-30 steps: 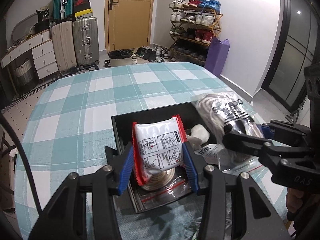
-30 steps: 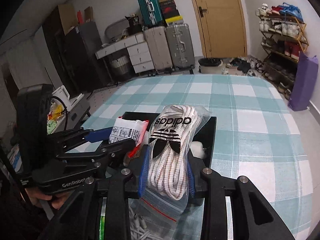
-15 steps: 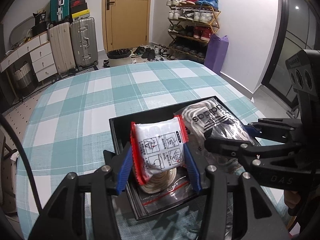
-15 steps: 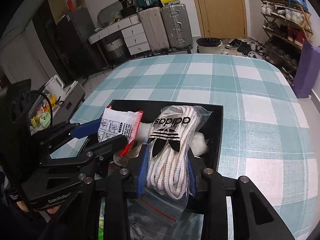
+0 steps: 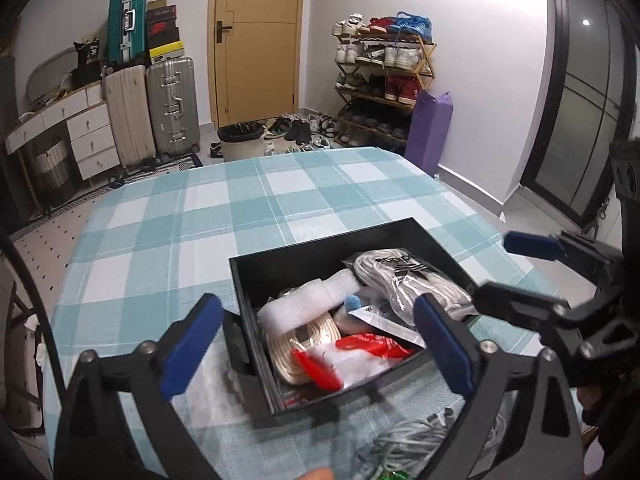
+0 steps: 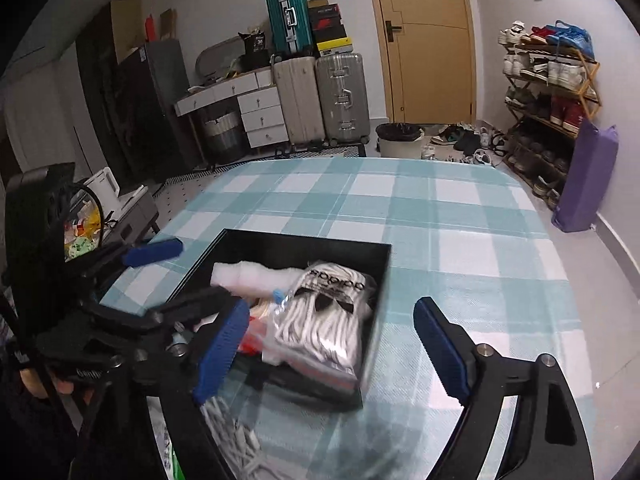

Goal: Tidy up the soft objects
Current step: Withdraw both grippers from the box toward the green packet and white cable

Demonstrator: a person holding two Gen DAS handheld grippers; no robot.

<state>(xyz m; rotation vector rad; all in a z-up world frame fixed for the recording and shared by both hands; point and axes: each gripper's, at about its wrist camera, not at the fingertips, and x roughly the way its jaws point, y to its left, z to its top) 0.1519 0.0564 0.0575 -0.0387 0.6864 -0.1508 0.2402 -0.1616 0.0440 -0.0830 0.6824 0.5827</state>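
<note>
A black box sits on the checked tablecloth. In it lie a clear bag of white laces with an adidas logo, a red-edged white packet, a coil of cream rope and a white foam roll. My left gripper is open and empty, just above the box's near side. My right gripper is open and empty, above the box's near right corner. Each gripper shows in the other's view.
A tangle of white cord in a clear bag lies on the table in front of the box. The checked table stretches beyond it. Suitcases, a bin and a shoe rack stand far behind.
Both grippers have opened. The left let go of the red-edged packet and the right let go of the adidas lace bag; both now lie in the box. Both grippers have drawn back.
</note>
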